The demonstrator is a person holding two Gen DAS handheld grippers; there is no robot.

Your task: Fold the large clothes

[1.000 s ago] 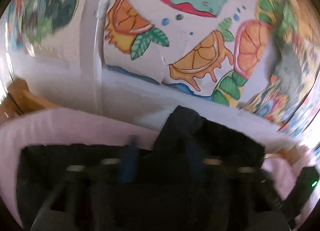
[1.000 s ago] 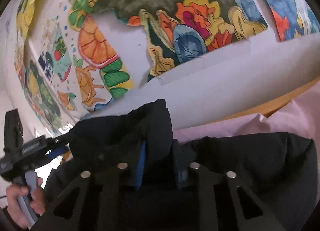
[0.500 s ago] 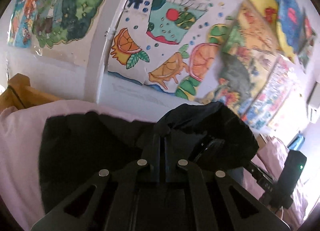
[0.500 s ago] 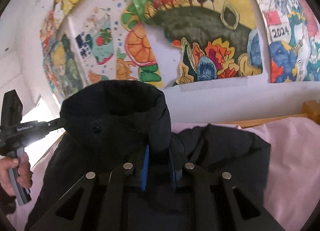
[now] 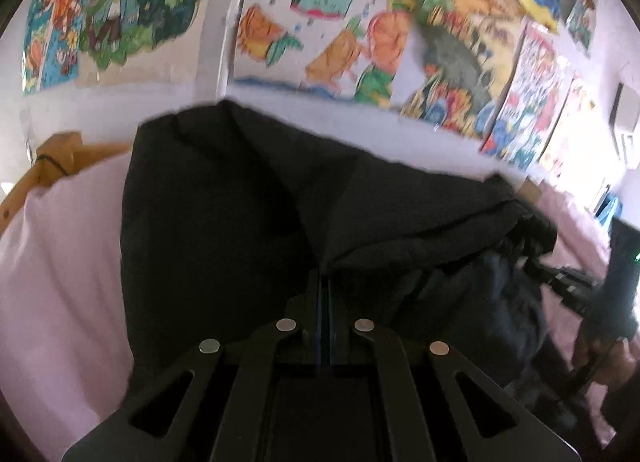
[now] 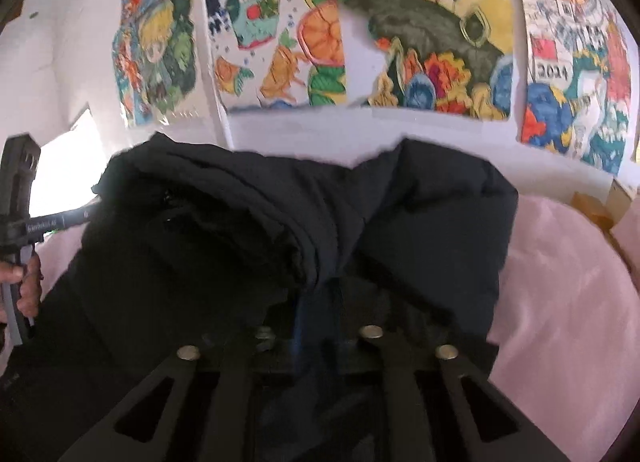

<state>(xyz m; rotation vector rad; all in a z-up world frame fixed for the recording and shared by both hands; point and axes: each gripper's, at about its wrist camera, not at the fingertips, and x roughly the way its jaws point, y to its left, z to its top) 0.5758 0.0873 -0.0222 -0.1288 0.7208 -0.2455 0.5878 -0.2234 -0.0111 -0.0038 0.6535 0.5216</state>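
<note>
Since half a second ago the black jacket (image 5: pixel 240 230) has come up higher and spread wider in front of both cameras, so it now covers far more of the pink bedding (image 5: pixel 60 262) than it did, and the wall drawings (image 5: pixel 320 22) sit further up in each view.

A good deal is hard to make out. The left gripper (image 5: pixel 325 302) has its two blue-edged fingers (image 5: pixel 316 302) pressed together with only a thin slit between them, clamped on a bunched edge of the jacket right at their tips; the fabric itself vanishes into shadow there. The right gripper (image 6: pixel 316 302) is worse: its fingers are mostly buried under a dark fold, only a strip of blue pad (image 6: pixel 300 314) shows, and the picture is smeared with motion. From the way the cloth gathers tightly into that spot, it looks pinched on the jacket too. The jacket's lower part is cut off by the gripper frames in both views, so I cannot say how it hangs below.

Both grippers point forward toward the wall, held about level, with the jacket stretched between them above the bed. From the left wrist view the right gripper's black body, with a small green light on it, shows at the right edge, with the right hand (image 5: pixel 600 346) wrapped round the handle, partly lost in the dark. From the right wrist view the left hand (image 6: pixel 28 282) grips its handle at the left edge, fingers curled, the wrist cut off. A wooden bed frame (image 5: pixel 60 158) peeks out behind the bedding.
</note>
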